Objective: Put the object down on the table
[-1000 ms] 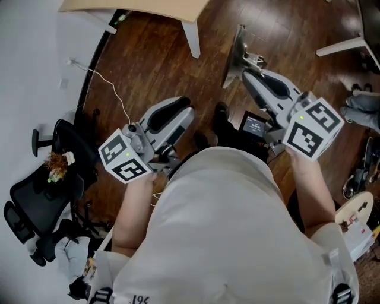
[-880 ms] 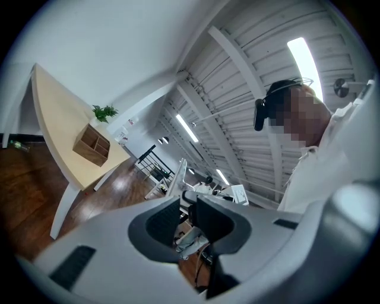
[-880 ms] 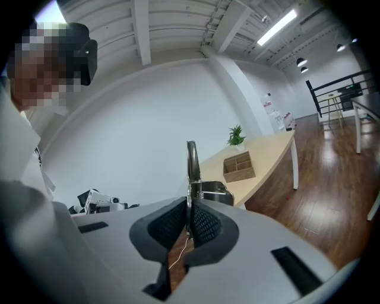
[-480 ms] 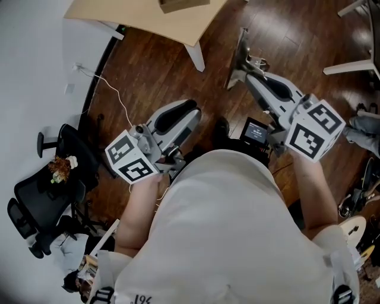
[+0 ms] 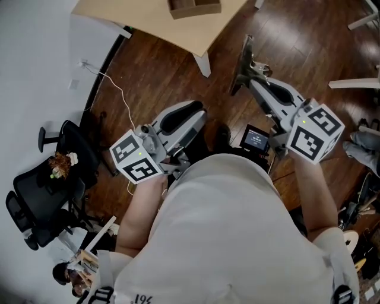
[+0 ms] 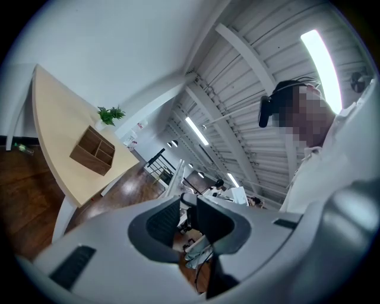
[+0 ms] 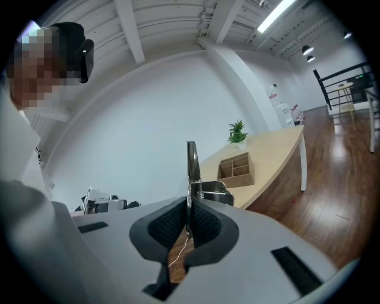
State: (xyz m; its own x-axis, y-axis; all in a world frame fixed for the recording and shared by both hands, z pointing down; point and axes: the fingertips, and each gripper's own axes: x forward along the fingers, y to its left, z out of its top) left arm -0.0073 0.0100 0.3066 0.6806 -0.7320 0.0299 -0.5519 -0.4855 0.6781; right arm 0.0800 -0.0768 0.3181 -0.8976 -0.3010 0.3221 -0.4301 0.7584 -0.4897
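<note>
My right gripper (image 5: 264,86) is shut on a flat grey metal tool (image 5: 243,59) that juts forward over the wood floor. In the right gripper view the tool's thin blade (image 7: 191,163) stands upright between the pads of the right gripper (image 7: 189,222). My left gripper (image 5: 191,111) is held beside it; its pads (image 6: 163,222) stand slightly apart around nothing in the left gripper (image 6: 187,217). The light wooden table (image 5: 142,18) lies ahead, beyond both grippers, with a wooden divider box (image 5: 195,7) on it. The table (image 7: 270,154) and box (image 7: 236,170) also show past the tool.
A white table leg (image 5: 203,64) stands near the tool's tip. A black office chair (image 5: 35,202) and a white cable (image 5: 116,95) are at the left by the wall. A potted plant (image 7: 237,132) sits at the table's far end. A small screen device (image 5: 256,138) hangs at my waist.
Both grippers and the view have moved toward the table. More of the tabletop shows, and the wooden box has come into view. The right gripper still holds the metal tool.
</note>
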